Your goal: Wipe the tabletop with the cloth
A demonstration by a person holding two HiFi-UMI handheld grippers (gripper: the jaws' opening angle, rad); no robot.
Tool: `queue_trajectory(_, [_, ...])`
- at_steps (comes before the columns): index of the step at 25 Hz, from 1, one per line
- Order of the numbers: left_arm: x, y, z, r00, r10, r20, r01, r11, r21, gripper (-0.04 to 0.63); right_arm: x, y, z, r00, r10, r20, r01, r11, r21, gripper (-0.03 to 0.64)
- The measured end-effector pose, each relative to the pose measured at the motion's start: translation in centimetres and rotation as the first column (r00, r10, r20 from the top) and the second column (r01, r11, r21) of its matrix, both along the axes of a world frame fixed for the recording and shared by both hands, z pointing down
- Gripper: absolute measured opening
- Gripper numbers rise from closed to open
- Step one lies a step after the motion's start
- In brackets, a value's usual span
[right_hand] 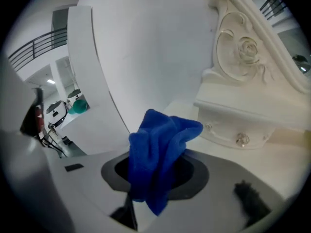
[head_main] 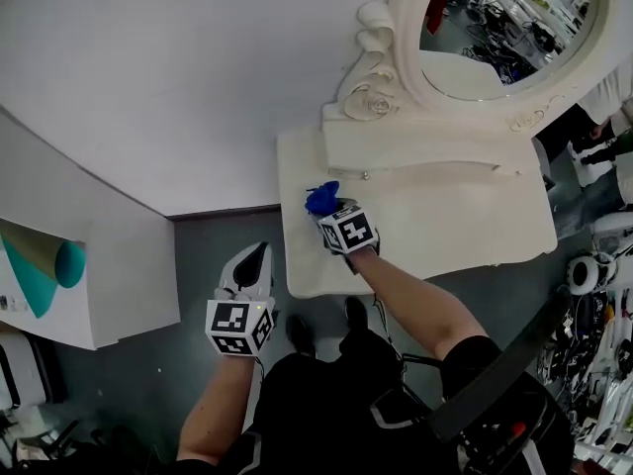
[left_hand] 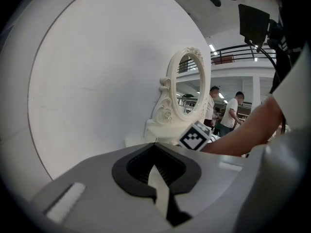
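Observation:
A cream dressing table (head_main: 445, 216) stands against the white wall, with an ornate oval mirror (head_main: 475, 47) on its back. My right gripper (head_main: 328, 211) is over the tabletop's left part, shut on a bunched blue cloth (head_main: 321, 198). In the right gripper view the cloth (right_hand: 160, 144) stands up out of the jaws and hides them, close to the small drawer unit (right_hand: 241, 140) under the mirror. My left gripper (head_main: 259, 250) hangs over the grey floor left of the table, jaws together and holding nothing. Its own view shows the mirror (left_hand: 187, 89) and the right gripper's marker cube (left_hand: 195, 136) ahead.
A white panel with a teal cone picture (head_main: 49, 265) stands at the left. Cables and gear (head_main: 593, 305) crowd the floor right of the table. People (left_hand: 233, 113) stand far off in the left gripper view. The table's front edge (head_main: 326, 290) is close to my legs.

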State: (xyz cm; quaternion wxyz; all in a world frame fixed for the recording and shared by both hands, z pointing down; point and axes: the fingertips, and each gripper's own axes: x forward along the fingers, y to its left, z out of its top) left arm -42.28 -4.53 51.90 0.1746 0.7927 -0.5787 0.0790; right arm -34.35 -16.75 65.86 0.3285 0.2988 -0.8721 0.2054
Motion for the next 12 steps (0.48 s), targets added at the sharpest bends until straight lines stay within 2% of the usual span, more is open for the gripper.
queue_trajectory(3, [0.5,-0.2,0.5,1.0,0.022,0.006,-0.022,1.0,-0.012,0.008,-0.1,-2.8,2.2,0.998,0.042,-0.038,-0.042,0.999,-0.015,0.144])
queue_trajectory(6, [0.3,-0.7,0.4,0.999,0.033,0.008,-0.033,0.999,-0.004,0.008,-0.4,-3.7,2.7,0.997,0.078,-0.025,-0.078,0.997,0.001,0.144])
queue_trajectory(12, [0.9,-1.4,-0.4,0.998,0.056,-0.016,-0.056,0.998,0.025,0.008,0.8,1.0,3.0,0.997,0.004,-0.081,-0.003,1.0,0.002,0.144])
